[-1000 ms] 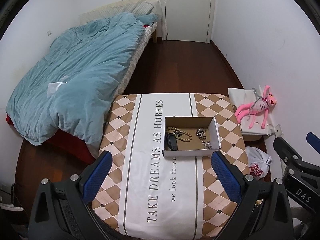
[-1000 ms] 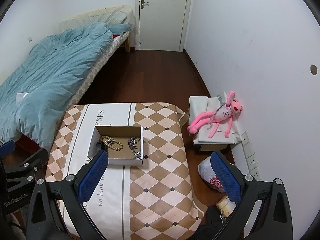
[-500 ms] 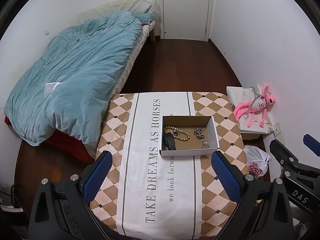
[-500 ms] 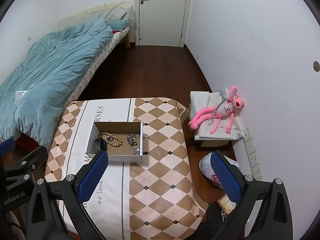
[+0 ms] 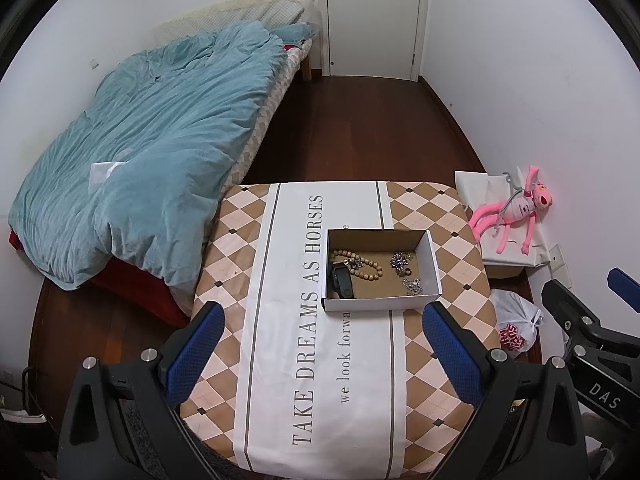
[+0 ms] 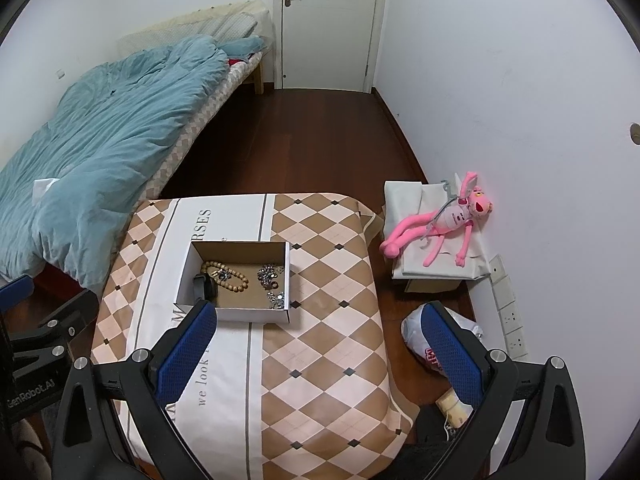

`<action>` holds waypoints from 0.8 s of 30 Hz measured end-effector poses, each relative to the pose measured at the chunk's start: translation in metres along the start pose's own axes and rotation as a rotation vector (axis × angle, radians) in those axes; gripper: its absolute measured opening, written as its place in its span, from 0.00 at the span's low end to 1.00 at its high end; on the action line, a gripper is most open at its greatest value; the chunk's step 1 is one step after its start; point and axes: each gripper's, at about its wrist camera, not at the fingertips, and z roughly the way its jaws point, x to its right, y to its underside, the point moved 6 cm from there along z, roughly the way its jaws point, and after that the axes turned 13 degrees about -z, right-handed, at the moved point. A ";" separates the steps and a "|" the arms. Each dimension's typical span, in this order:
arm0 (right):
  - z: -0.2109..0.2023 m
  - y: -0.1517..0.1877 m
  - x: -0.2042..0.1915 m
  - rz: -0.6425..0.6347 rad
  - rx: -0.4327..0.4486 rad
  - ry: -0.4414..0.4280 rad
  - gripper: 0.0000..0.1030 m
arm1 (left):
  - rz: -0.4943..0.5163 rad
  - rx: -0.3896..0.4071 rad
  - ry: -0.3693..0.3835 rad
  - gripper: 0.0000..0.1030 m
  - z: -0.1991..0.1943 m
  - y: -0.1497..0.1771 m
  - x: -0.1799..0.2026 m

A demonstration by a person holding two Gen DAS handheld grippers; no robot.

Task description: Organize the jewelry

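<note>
The left gripper [image 5: 320, 346] is wide open and holds nothing. The right gripper [image 6: 320, 344] is wide open too, with nothing in it. Both hang high above the near end of the table [image 5: 360, 412], so they are well clear of the things below.

Farther out, the open box [image 5: 380, 304] sits on the white strip of the cloth. All the jewelry lies inside it: the bead bracelet [image 5: 362, 266] and a black piece [image 5: 342, 284] on the left, the shiny pieces [image 5: 406, 270] on the right. No jewelry shows on the cloth outside the box. The box walls keep the small things from sliding away.

Compared with a second ago, both cameras sit higher and farther back, so the box looks a bit farther away. The jewelry has not moved.
</note>
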 end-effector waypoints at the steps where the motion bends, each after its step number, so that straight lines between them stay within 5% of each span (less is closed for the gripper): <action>1: 0.000 0.000 0.000 0.000 0.000 0.000 1.00 | 0.000 0.001 -0.001 0.98 0.000 0.000 0.000; 24: 0.003 0.004 0.001 -0.002 -0.006 0.005 1.00 | 0.002 -0.003 0.001 0.98 0.004 0.001 -0.004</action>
